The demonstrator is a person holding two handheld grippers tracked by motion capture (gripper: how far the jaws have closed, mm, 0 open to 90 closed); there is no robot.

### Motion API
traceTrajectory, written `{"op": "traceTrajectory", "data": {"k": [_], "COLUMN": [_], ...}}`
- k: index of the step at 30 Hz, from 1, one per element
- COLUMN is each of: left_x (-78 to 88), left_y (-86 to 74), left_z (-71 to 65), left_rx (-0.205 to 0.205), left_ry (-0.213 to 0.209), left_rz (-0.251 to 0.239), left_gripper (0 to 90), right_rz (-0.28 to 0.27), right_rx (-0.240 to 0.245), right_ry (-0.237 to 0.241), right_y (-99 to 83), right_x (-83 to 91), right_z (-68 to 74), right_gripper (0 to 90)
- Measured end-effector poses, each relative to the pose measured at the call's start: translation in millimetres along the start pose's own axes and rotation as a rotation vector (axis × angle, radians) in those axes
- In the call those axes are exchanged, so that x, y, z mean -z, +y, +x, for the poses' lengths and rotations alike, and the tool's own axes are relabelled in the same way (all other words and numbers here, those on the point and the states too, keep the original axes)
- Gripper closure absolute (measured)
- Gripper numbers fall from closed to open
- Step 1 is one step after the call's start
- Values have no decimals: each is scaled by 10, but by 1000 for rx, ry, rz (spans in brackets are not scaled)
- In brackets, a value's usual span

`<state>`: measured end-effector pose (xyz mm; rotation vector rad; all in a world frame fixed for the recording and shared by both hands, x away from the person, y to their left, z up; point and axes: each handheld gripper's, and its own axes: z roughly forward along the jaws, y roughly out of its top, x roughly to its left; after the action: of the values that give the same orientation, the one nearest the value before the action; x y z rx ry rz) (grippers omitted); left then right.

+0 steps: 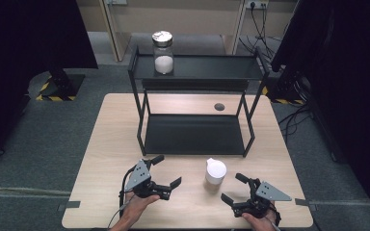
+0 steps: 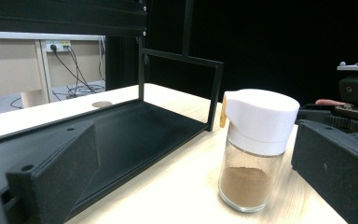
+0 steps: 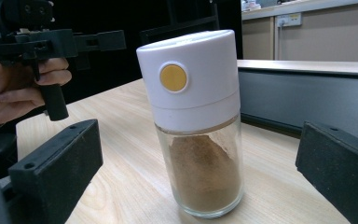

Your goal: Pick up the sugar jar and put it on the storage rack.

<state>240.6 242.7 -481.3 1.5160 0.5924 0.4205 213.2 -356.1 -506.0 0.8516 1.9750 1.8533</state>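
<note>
Right now your left gripper [image 1: 167,172] and right gripper [image 1: 234,188] both gape wide, grasping nothing. Between them, touching neither, a white-capped spice jar [image 1: 215,172] of brown powder stands upright on the wooden table [image 1: 101,159], just before the black two-tier rack [image 1: 195,134].

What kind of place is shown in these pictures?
Probably a lab or test room, not a kitchen: black curtains enclose a lone table, loose cables run to wall sockets, and hazard tape marks a stand base.
</note>
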Motion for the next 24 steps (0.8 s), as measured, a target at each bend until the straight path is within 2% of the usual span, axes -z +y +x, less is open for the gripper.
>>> {"op": "traceTrajectory", "data": {"k": [6, 11, 15, 24], "left_x": [-17, -4, -2, -4], "left_y": [-79, -112, -149, -175], "left_z": [-1, -8, 15, 47], "left_rx": [14, 4, 32, 52], "left_ry": [-8, -5, -13, -10], "left_rz": [7, 19, 23, 30], "left_gripper": [5, 5, 5, 6], "right_rz": [1, -4, -1, -1], "right_rx": [14, 12, 13, 14], "right_ry": [-3, -2, 0, 1], "right_y": [6, 4, 7, 7], "right_x": [6, 15, 10, 7], "right_z": [6, 7, 11, 5], "right_gripper": [7, 7, 7, 7]}}
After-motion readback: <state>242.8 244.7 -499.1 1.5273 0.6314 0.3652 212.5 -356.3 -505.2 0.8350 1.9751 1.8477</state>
